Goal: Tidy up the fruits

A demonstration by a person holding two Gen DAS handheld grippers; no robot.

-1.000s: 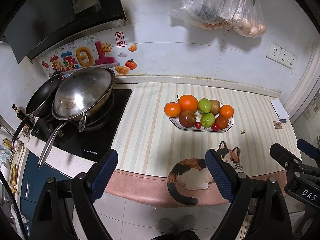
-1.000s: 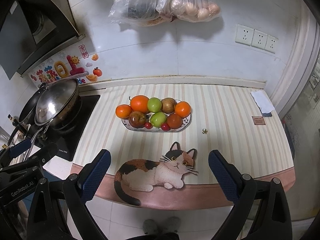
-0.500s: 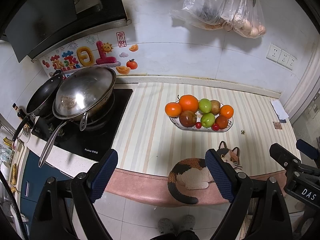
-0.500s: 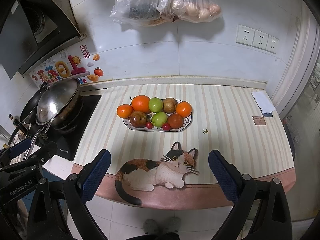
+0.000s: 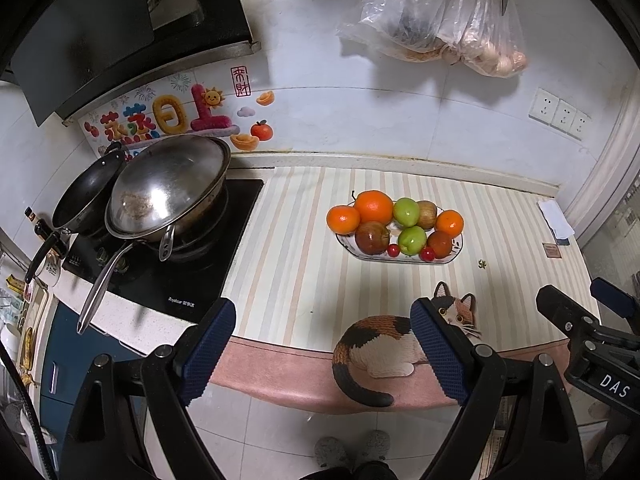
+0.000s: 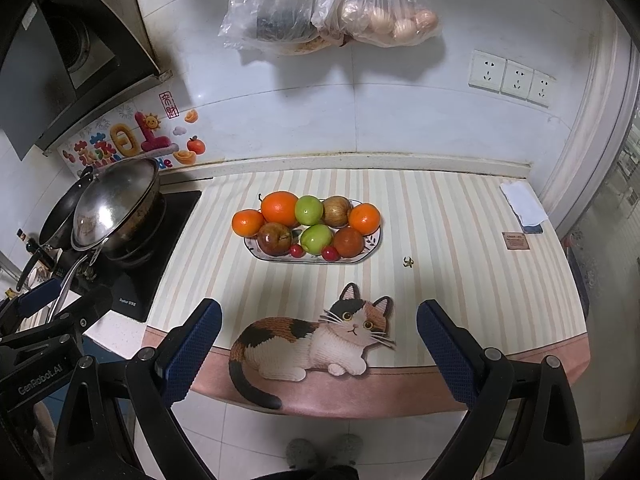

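An oval patterned plate (image 5: 457, 249) (image 6: 378, 236) stands on the striped counter, piled with fruit: three oranges (image 5: 373, 207) (image 6: 279, 208), two green apples (image 5: 406, 211) (image 6: 309, 210), dark red apples (image 5: 372, 238) (image 6: 274, 239), a brownish fruit (image 6: 337, 211) and two cherry-sized red fruits (image 6: 330, 253). My left gripper (image 5: 322, 344) is open and empty, held off the counter's front edge, well short of the plate. My right gripper (image 6: 319, 346) is open and empty too, at the front edge over a cat-shaped mat (image 6: 316, 344).
A stove (image 5: 192, 276) with a steel wok (image 5: 168, 192) and a black pan (image 5: 86, 196) is at the left. Plastic bags (image 6: 328, 4) hang on the wall above. A folded cloth (image 6: 524, 204), a small card (image 6: 515, 240) and a tiny scrap (image 6: 408, 261) lie at the right.
Both views have shifted very slightly; the plate sits a touch further right in each. Both grippers stay open and empty.
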